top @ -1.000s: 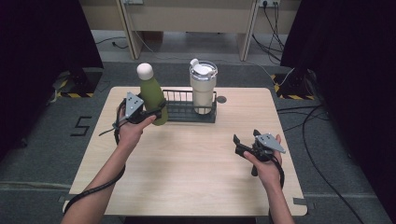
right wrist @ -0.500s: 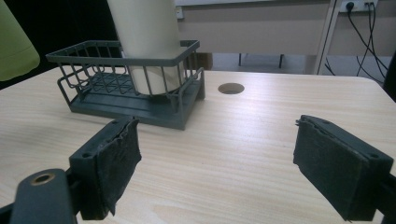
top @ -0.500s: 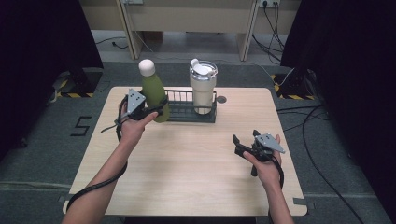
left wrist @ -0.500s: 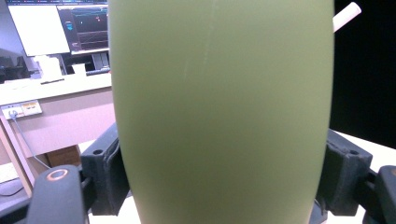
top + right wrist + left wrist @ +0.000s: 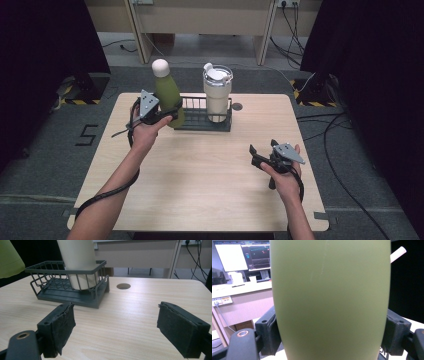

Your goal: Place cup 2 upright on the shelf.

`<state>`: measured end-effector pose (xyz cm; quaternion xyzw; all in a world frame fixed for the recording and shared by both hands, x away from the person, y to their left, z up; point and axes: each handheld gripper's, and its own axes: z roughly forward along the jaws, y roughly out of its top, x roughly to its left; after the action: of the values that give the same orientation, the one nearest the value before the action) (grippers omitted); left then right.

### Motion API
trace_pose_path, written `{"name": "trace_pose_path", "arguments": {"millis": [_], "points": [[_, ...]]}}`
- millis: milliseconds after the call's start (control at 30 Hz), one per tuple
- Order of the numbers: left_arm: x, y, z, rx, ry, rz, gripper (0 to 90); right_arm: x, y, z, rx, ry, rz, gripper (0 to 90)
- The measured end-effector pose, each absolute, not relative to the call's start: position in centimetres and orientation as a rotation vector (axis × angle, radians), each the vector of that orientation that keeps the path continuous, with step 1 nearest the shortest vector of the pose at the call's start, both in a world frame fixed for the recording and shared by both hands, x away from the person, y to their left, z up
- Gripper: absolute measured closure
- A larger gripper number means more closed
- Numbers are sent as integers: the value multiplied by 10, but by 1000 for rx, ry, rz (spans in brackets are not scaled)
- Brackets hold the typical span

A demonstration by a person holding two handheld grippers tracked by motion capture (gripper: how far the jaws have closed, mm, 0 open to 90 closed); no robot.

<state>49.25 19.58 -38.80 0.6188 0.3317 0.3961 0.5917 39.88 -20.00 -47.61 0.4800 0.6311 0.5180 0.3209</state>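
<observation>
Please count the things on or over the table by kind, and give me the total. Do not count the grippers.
Bottle, green with white cap: 1
Tumbler, cream with lid: 1
Wire basket, dark grey: 1
Total: 3

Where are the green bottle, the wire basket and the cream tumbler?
green bottle (image 5: pixel 167 95), high view, on its body.
wire basket (image 5: pixel 75 298), right gripper view, on its base edge.
cream tumbler (image 5: pixel 217 97), high view, on its side.

a lab or test room, black curtains (image 5: pixel 45 55) flanking the wooden table (image 5: pixel 200 175), monitors (image 5: pixel 242 255) on a desk behind it, floor cables (image 5: pixel 345 165) beside it
</observation>
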Motion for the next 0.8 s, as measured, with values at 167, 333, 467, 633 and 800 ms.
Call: {"name": "trace_pose_path", "arguments": {"millis": [167, 333, 467, 633, 800], "points": [[496, 194, -386, 1432, 775, 924, 197, 399, -200, -477, 1255, 1662, 1356, 147], [500, 191, -384, 1427, 776, 926, 196, 400, -200, -477, 1256, 1665, 1359, 147], [503, 189, -382, 1427, 774, 931, 197, 400, -200, -478, 1261, 1665, 1359, 148], [509, 186, -379, 1423, 775, 932, 197, 400, -199, -478, 1258, 1670, 1355, 148], [514, 182, -378, 1416, 782, 930, 197, 400, -199, -479, 1261, 1673, 1356, 148]]}}
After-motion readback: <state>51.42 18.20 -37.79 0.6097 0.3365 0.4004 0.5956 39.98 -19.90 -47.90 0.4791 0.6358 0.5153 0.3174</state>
